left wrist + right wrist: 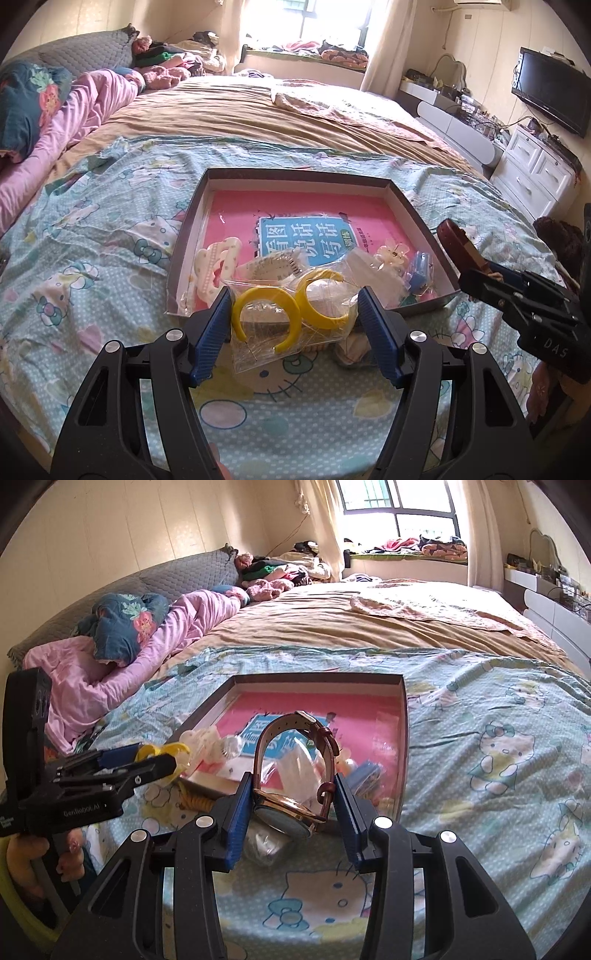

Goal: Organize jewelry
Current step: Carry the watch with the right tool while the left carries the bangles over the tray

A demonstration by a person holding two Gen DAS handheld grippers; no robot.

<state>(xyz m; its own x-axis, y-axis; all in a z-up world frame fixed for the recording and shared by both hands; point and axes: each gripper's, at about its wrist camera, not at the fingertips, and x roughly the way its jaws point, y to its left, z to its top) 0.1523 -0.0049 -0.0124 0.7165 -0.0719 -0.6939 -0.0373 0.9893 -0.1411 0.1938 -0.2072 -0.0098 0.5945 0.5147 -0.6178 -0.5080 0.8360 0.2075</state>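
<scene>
My left gripper is shut on a clear bag with two yellow hoop earrings, held just in front of the box's near edge. My right gripper is shut on a brown-strap watch, its strap looping upward over the box's near edge. A dark shallow box with a pink book inside lies on the bed; it holds a white hair clip, several small clear bags and a blue item. The right gripper with the watch shows at the right of the left wrist view.
The box rests on a blue cartoon-print sheet over a wide bed. Pink bedding and pillows lie at the left. A white dresser and TV stand at the right. A yellow coiled item lies by the box.
</scene>
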